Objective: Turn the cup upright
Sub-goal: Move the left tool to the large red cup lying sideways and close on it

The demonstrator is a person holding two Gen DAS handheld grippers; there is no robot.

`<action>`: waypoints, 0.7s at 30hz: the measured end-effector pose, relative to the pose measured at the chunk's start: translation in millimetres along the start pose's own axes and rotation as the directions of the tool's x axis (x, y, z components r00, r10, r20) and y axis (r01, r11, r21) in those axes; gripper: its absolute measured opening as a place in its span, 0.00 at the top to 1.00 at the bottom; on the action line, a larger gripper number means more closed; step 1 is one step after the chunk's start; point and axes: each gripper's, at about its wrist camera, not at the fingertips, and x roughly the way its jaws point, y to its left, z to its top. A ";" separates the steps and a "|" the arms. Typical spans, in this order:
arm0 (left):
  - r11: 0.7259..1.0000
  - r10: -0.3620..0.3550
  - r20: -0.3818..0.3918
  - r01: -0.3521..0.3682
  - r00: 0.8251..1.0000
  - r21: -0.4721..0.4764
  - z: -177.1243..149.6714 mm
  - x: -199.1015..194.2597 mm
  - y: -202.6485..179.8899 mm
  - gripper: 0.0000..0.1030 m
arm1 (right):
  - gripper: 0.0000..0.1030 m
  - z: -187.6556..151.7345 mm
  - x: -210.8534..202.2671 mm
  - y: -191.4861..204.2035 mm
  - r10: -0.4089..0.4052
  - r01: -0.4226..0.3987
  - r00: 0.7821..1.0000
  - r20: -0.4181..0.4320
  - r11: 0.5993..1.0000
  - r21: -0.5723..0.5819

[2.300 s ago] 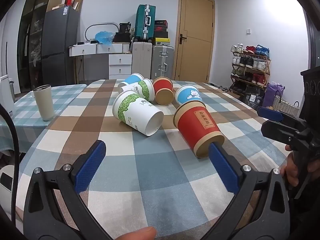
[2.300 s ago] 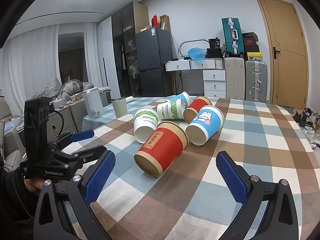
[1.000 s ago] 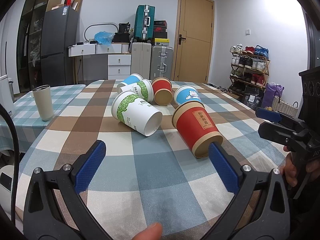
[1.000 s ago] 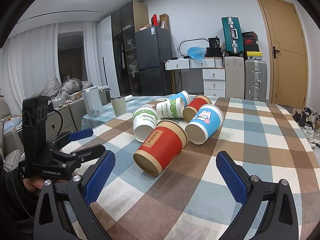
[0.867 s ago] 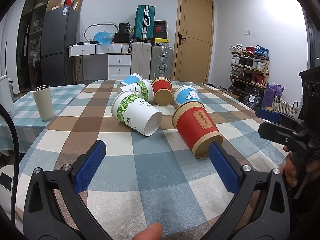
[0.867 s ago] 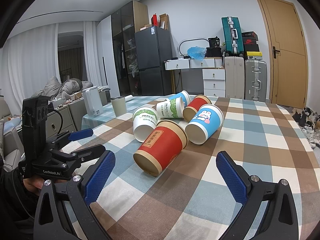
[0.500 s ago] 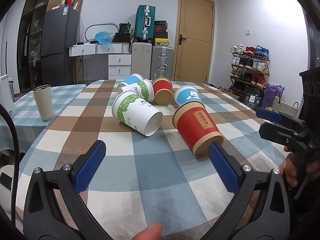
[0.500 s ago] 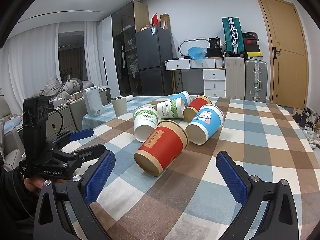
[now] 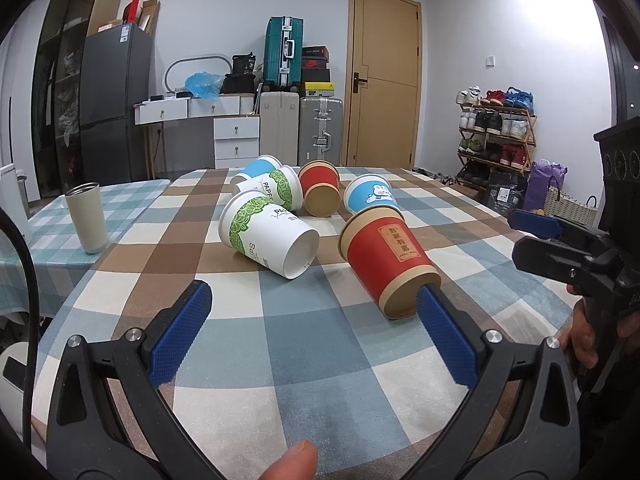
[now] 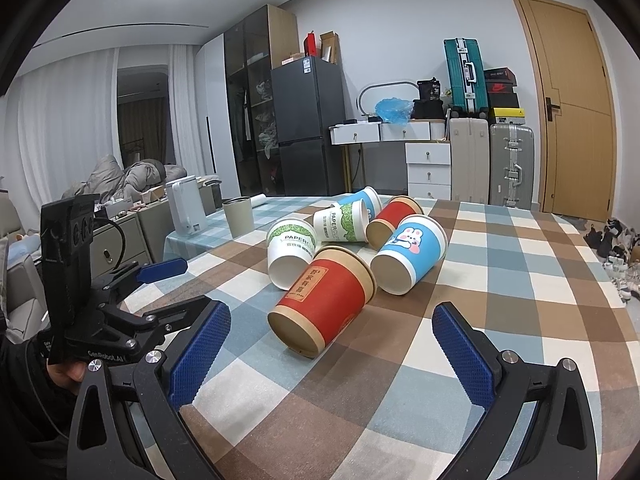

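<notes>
Several paper cups lie on their sides on the checked tablecloth (image 9: 312, 344). The nearest is a red cup (image 9: 386, 254), base toward me; it also shows in the right wrist view (image 10: 324, 300). Beside it lie a white-green cup (image 9: 268, 234), a blue rabbit cup (image 10: 412, 254), another red cup (image 9: 320, 192) and two more behind. My left gripper (image 9: 312, 328) is open and empty, short of the cups, its right pad just by the red cup's base. My right gripper (image 10: 328, 344) is open and empty, facing the red cup's base.
A beige tumbler (image 9: 87, 218) stands upright on the adjoining table at the left. The other gripper shows in each view: the right one (image 9: 568, 248) and the left one (image 10: 132, 300). Suitcases, drawers, a fridge and a shoe rack stand beyond the table.
Almost nothing: both grippers stay open and hover in place with only a slight drift. The cups have not moved.
</notes>
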 end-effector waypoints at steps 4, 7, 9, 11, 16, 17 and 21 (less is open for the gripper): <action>1.000 0.006 0.007 -0.006 1.000 0.001 1.5 0.9 -2.9 0.01 | 0.00 1.6 -1.2 -0.9 -0.016 0.016 1.000 0.001 1.000 0.003; 1.000 0.004 0.005 -0.004 1.000 -0.016 3.4 1.8 -2.9 0.01 | 0.00 2.8 -1.1 -2.7 -0.051 0.051 0.999 0.003 0.999 0.004; 1.000 -0.005 -0.012 0.004 1.000 -0.025 4.0 3.5 -4.0 0.01 | 0.00 2.6 0.2 -4.9 -0.058 0.058 0.998 -0.003 0.998 0.012; 1.000 -0.010 -0.031 0.009 0.999 -0.025 4.4 6.6 -6.0 0.01 | 0.00 3.3 1.4 -8.1 -0.066 0.066 0.998 -0.008 0.997 0.028; 1.000 0.009 -0.056 -0.010 0.998 -0.028 7.1 13.9 -11.2 0.01 | 0.00 5.2 3.1 -12.9 -0.083 0.084 0.996 -0.044 0.996 0.034; 1.000 0.005 -0.065 -0.007 0.998 -0.030 7.7 16.2 -12.4 0.01 | 0.00 5.0 3.1 -12.9 -0.093 0.094 0.994 -0.049 0.995 0.030; 0.999 -0.011 -0.095 0.008 0.995 -0.032 10.3 24.9 -18.6 0.01 | 0.00 5.7 4.5 -17.5 -0.112 0.115 0.990 -0.082 0.993 0.035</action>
